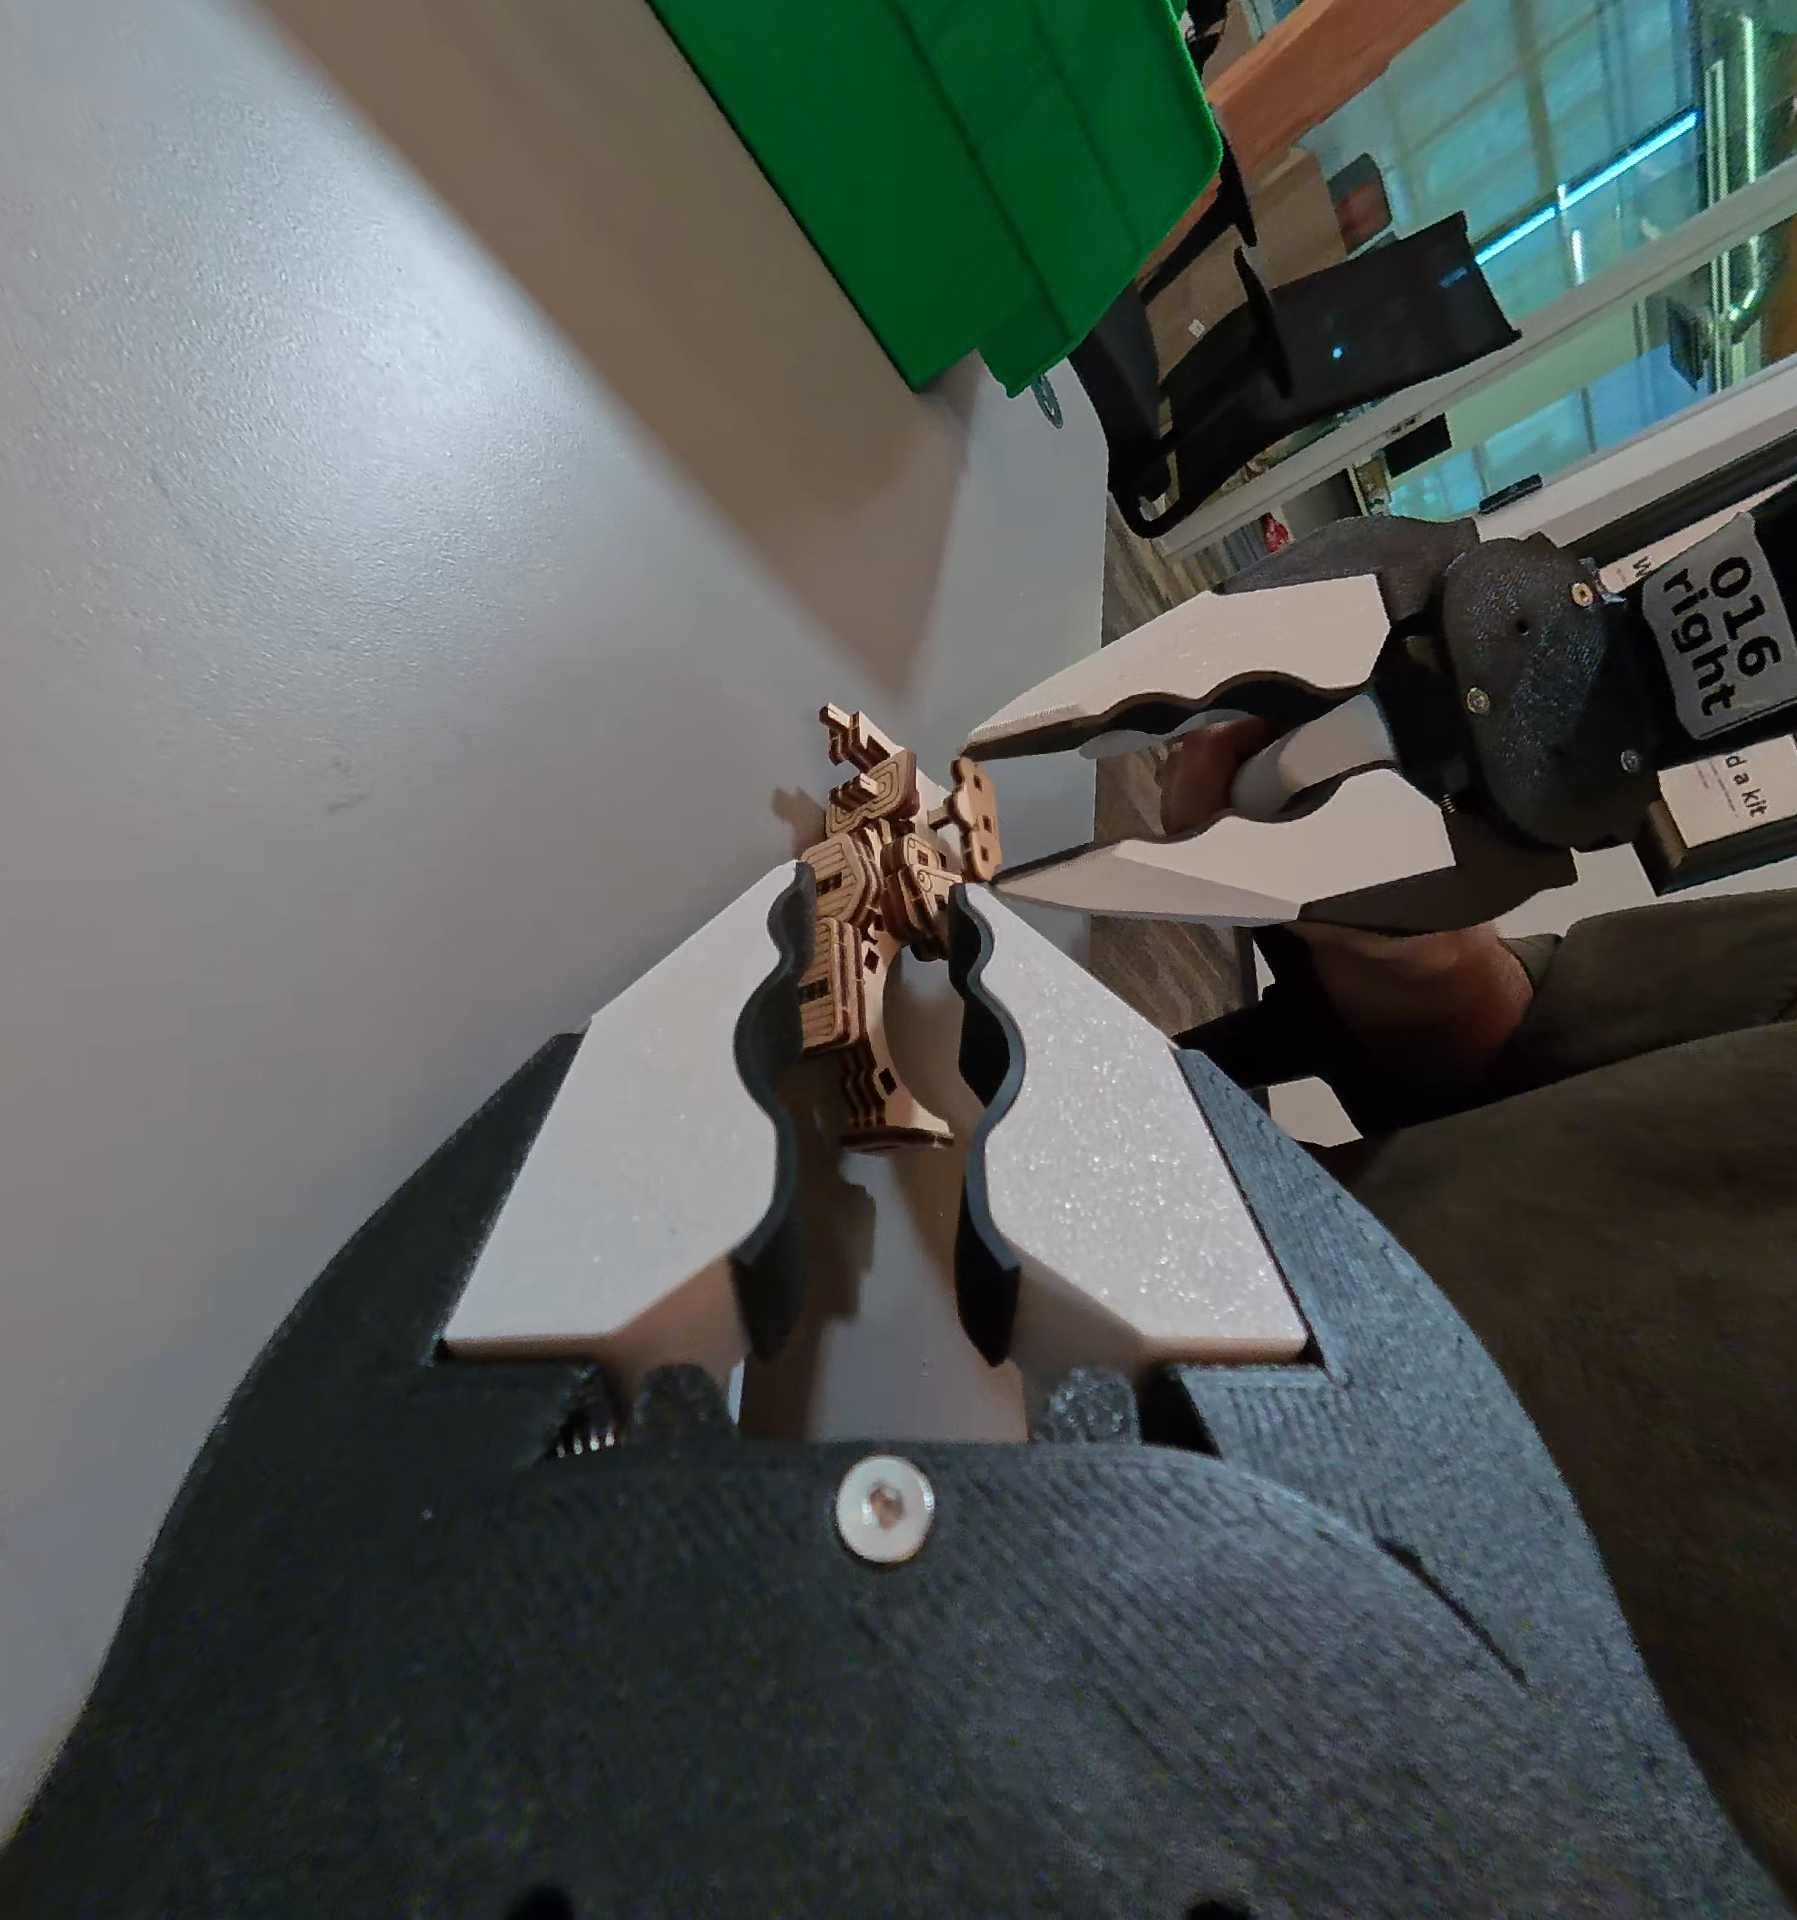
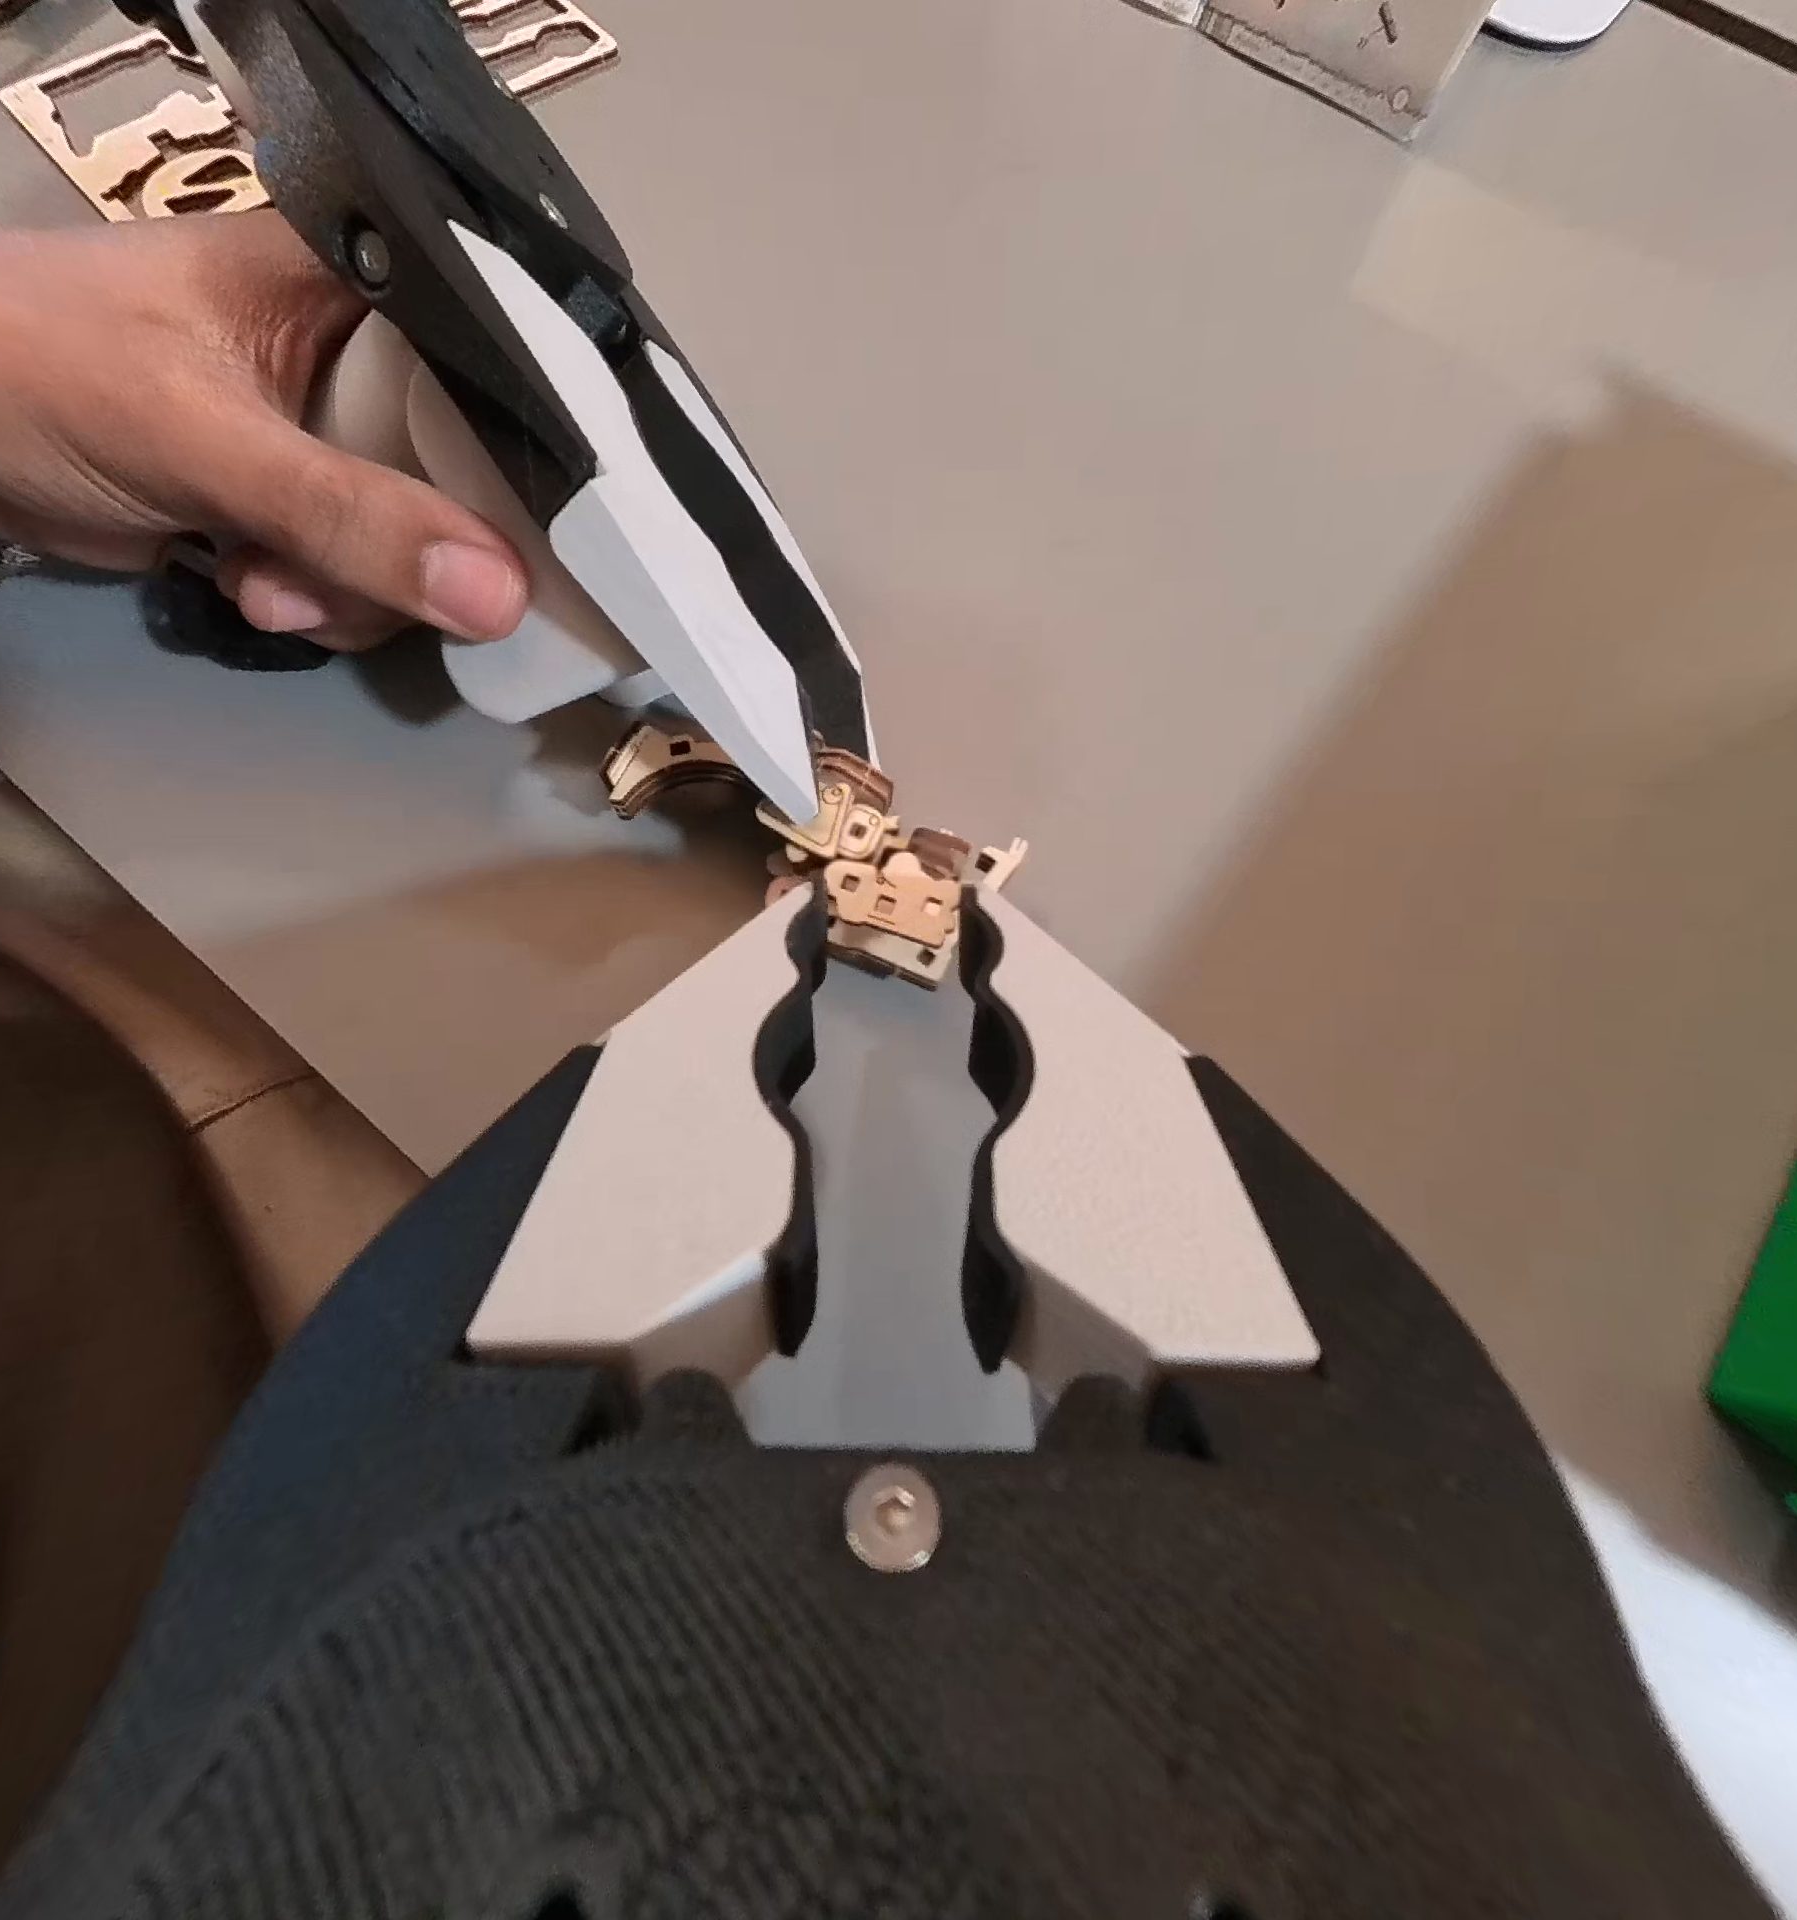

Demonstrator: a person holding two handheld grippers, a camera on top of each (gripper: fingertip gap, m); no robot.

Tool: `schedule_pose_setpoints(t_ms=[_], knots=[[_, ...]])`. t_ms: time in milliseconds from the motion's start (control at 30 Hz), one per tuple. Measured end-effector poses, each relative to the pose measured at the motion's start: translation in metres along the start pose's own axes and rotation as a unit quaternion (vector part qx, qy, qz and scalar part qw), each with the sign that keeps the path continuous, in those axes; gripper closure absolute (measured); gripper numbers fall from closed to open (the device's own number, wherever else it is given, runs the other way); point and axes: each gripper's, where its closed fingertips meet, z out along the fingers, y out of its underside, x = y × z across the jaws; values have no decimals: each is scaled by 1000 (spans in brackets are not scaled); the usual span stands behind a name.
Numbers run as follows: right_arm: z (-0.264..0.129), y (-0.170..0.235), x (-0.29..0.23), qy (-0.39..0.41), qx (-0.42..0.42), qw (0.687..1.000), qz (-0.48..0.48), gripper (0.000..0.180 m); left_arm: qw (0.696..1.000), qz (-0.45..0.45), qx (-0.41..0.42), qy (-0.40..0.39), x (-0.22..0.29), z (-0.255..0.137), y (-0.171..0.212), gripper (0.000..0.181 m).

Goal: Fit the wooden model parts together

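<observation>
Grey worktop (image 2: pixel 1133 364): wooden model (image 1: pixel 863 935) is held just above it, at centre of both views. Left claw (image 1: pixel 878 904) is clenched on the curved body. Right claw (image 2: pixel 889 914) is clamped on the small part (image 2: pixel 889 899) at the model's 2 o'clock end. Risks judged: skewed pressing could snap thin tabs; a slipping grip could drop the assembly.
</observation>
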Motion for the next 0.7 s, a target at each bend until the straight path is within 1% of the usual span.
schedule_pose_setpoints(t_ms=[200,367,567,700], knots=[[0,1,0,-2,1,1000,2,156,1000,-2,1,4,1,0,0,158],[-4,-1,7,14,7,1000,-5,156,1000,-7,2,25,5,-2,-1,153],[-28,11,56,89,3,996,-11,156,999,-10,12,36,7,-4,-3,152],[-47,20,84,107,17,994,17,155,999,-14,18,44,8,-6,-5,151]])
